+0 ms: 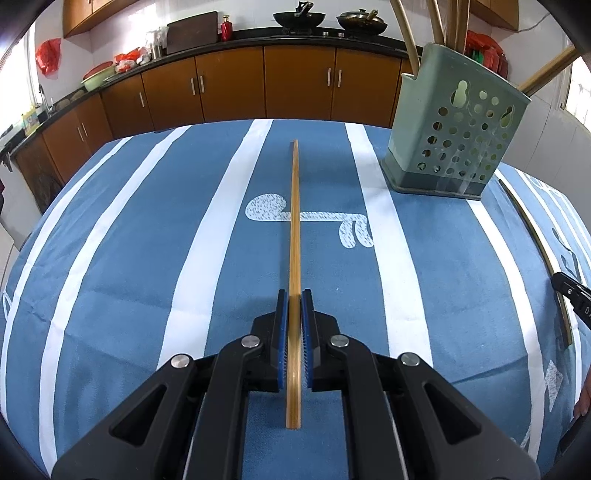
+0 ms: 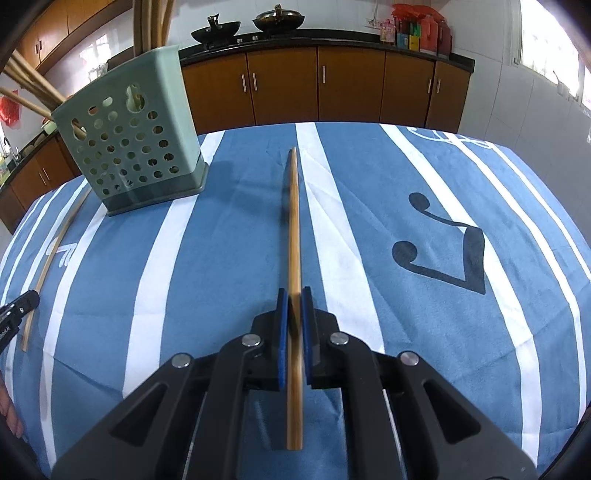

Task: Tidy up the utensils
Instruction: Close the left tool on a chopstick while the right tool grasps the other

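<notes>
Pinching one chopstick each, left claw (image 1: 294, 295) held chopstick (image 1: 294, 236) and right claw (image 2: 294, 293) held second chopstick (image 2: 294, 236) lengthwise, tips forward, likely for dropping into green holder (image 1: 448, 125) near worktop (image 1: 129, 240) far edge, already holding several.

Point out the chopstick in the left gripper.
Left chopstick: clamped in the left gripper, left of the holder. The other chopstick, right of the holder, is in the right gripper.

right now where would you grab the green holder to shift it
Grip the green holder at mid-rim of its perforated wall, coming from above: it stands upright and open-topped, and the chopsticks lean out at the corners, so mid-rim looks free.
</notes>
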